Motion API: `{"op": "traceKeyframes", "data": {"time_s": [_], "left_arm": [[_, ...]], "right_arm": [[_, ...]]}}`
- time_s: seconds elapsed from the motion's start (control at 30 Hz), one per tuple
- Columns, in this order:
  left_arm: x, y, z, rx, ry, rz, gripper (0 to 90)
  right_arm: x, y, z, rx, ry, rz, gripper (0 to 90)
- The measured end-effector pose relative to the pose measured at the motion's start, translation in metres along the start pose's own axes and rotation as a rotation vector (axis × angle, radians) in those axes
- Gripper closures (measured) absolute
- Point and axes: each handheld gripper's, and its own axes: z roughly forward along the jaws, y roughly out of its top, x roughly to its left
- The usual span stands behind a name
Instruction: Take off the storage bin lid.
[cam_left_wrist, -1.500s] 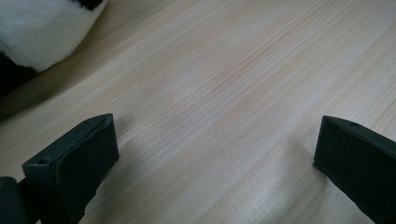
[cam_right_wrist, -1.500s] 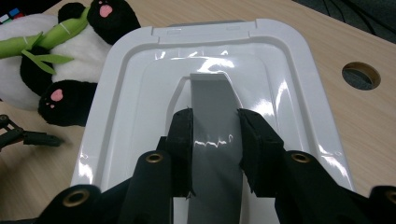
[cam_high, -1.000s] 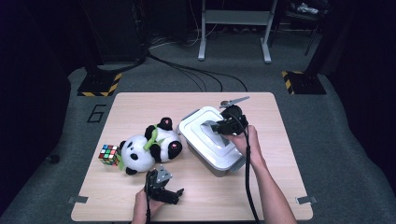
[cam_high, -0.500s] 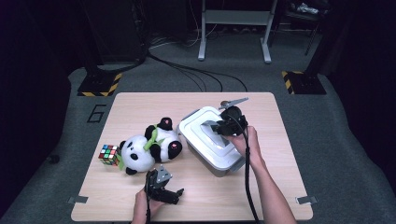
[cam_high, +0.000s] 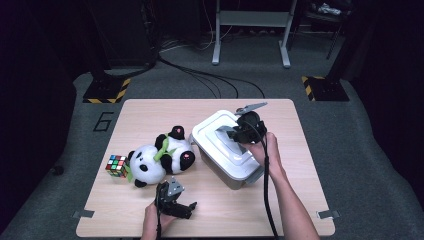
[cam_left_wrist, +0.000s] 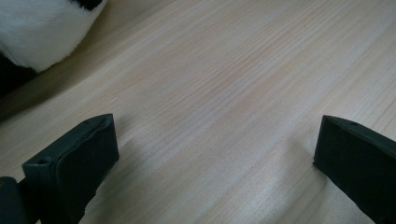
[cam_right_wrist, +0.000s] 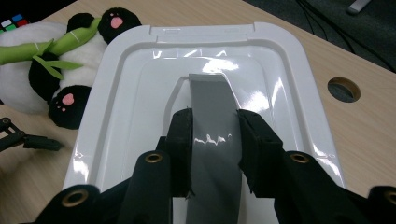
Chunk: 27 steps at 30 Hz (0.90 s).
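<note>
Near the desk's right edge, the white plastic box lid is pinched by its grey handle in the right tool and is best lifted straight, while the spread left tool waits at the near edge.

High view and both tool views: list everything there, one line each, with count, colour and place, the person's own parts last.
table: one, light wood, centre.
storage box: one, grey, right of centre.
lid: one, white, on the box.
handle: one, grey, middle of the lid.
plush panda: one, black and white with green bamboo, left of the box.
puzzle cube: one, multicoloured, left of the panda.
left tool: one, black, jaws apart over bare table at the near edge.
right tool: one, black, shut on the handle.
</note>
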Motion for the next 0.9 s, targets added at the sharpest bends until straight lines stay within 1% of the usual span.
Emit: {"op": "traceKeyframes", "data": {"time_s": [0.3, 0.33, 0.63, 0.7, 0.73, 0.9], "left_arm": [[0.0, 0.0, 0.0, 0.001, 0.0, 0.004, 0.0], [0.0, 0.0, 0.0, 0.003, 0.002, 0.001, 0.0], [0.0, 0.0, 0.0, 0.0, 0.001, -0.001, 0.0], [0.0, 0.0, 0.0, 0.003, 0.003, 0.001, 0.0], [0.0, 0.0, 0.0, 0.002, 0.002, 0.0, 0.0], [0.0, 0.0, 0.0, 0.0, 0.001, 0.001, 0.0]], "right_arm": [[0.002, 0.008, -0.015, -0.025, -0.01, -0.013, 66.6], [0.001, 0.01, -0.018, -0.026, -0.015, -0.021, 66.6], [-0.003, 0.016, -0.029, -0.039, -0.031, -0.025, 66.6], [-0.005, 0.017, -0.031, -0.045, -0.037, -0.032, 66.6], [-0.006, 0.017, -0.033, -0.043, -0.041, -0.027, 66.6], [-0.01, 0.018, -0.037, -0.045, -0.055, -0.031, 66.6]]}}
